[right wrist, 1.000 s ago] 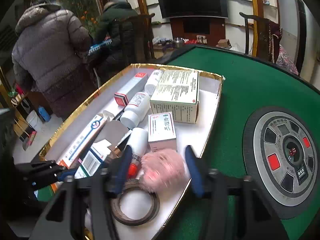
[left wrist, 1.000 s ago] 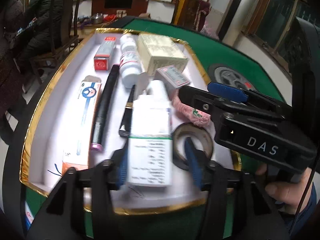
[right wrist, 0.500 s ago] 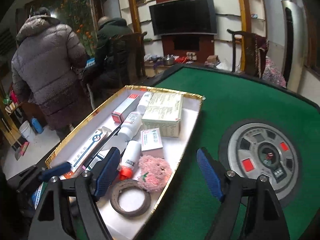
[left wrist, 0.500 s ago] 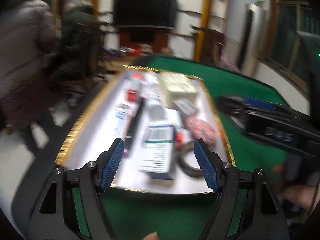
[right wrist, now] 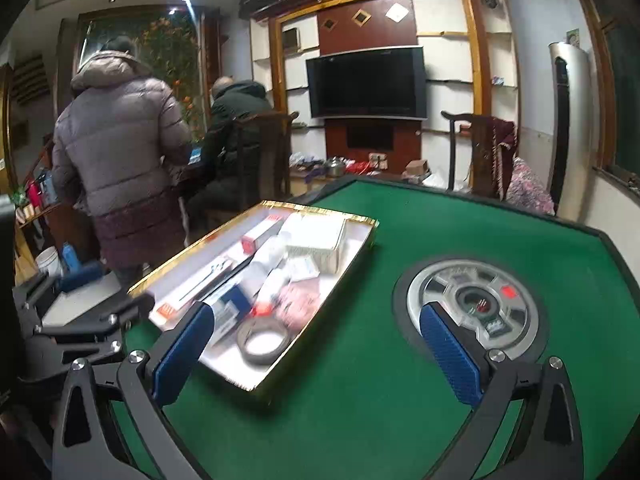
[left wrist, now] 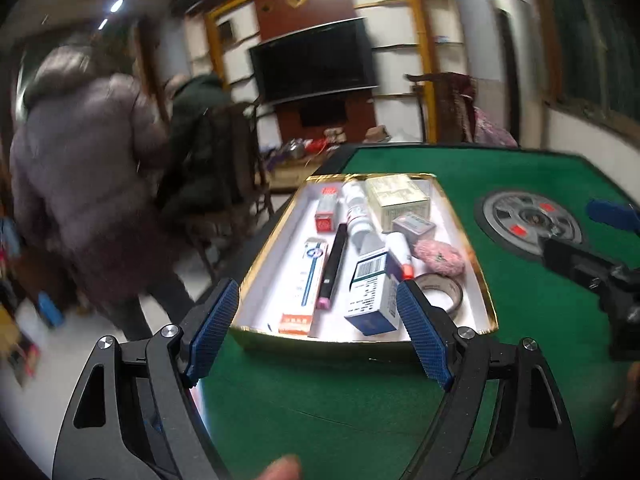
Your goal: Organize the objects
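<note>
The gold-rimmed tray [left wrist: 362, 336] sits on the green tabletop [left wrist: 500, 184], at its left edge. Inside the tray lie a blue-and-white box [left wrist: 372, 296], a tape roll [left wrist: 444, 292], a pink fluffy item [left wrist: 438, 258], a black pen [left wrist: 333, 266], a toothpaste box [left wrist: 304, 288] and a large pale box [left wrist: 398, 200]. Left claw [left wrist: 320, 338] hangs before the tray's near rim, jaws opening, nothing between them. Right claw [right wrist: 320, 352] hangs right of the tray, jaws opening, empty.
</note>
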The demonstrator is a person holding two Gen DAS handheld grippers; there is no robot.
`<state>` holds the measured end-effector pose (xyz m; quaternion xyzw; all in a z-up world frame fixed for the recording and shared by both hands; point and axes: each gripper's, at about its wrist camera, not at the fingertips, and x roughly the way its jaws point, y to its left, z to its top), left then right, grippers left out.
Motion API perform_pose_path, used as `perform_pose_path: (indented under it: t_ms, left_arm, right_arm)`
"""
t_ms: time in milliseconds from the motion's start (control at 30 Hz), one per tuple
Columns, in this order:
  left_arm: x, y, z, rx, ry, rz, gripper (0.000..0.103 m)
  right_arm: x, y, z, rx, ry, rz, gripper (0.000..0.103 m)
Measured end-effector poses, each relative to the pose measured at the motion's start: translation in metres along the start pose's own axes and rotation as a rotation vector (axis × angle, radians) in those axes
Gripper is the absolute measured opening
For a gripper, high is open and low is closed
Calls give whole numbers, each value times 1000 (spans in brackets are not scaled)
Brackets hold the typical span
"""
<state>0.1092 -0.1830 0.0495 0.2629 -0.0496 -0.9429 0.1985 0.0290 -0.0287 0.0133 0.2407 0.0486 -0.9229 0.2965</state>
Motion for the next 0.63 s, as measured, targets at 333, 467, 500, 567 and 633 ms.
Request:
perform_pose_path:
  t_ms: [333,467,500,567,633]
  left_arm:
    - [-7,1,-2,0,-19,-11,82]
    - [0,8,-4,-35,11,-31,82]
    - [2,9,-5,-44,24,-38,82]
    - [2,15,-7,-77,24,-38,82]
    - [1,16,-9,-86,10,3,82]
  right_arm:
    - [3,10,-9,-32,23,16,103]
    - [5,9,-10,-28,29,16,103]
    - [5,9,-11,-29,30,16,103]
    - [5,9,-11,-29,31,18,103]
    - [5,9,-11,-29,31,18,103]
